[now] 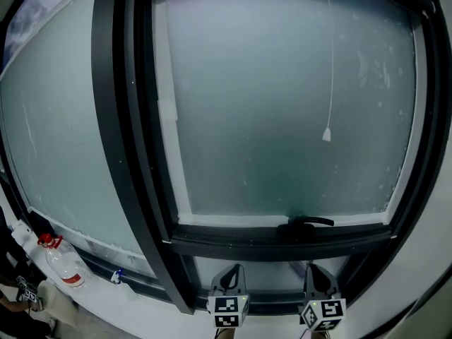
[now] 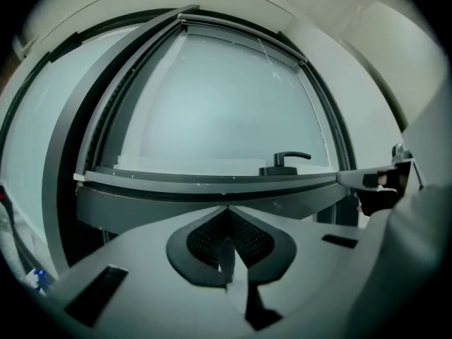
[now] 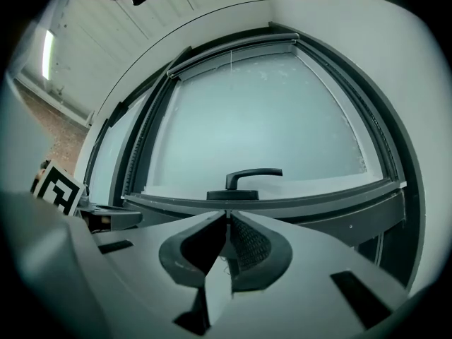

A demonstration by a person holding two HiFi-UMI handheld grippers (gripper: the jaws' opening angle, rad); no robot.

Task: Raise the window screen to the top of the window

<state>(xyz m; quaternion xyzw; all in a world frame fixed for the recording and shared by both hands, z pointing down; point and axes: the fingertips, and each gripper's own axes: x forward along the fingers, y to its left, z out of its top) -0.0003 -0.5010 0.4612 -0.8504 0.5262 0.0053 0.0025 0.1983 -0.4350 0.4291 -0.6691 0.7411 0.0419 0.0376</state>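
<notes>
1. Near the bottom edge of the head view, the left gripper (image 1: 230, 272) and right gripper (image 1: 318, 272) sit side by side below the window frame (image 1: 113, 119). Both point up at the glass.
2. Each gripper view shows its jaws pressed together at the tips with nothing between them, so neither gripper carries anything.
3. The window screen (image 3: 236, 54) seems to be gathered into a pale rail along the top of the frame, well above both grippers. How much of it is drawn over the frosted pane cannot be told.
4. A thin pull cord (image 1: 330, 62) hangs straight down from that rail, its long axis vertical. It ends in a small white toggle (image 1: 326, 135) partway down the pane.
5. The toggle hangs almost directly above the right gripper and well off to the right of the left one. The right gripper is therefore judged the nearer (and likelier) one to reach up for it.
6. The dark window handle (image 1: 305, 222) on the lower sash lies between the right gripper and the toggle, so a reach would probably pass it.
</notes>
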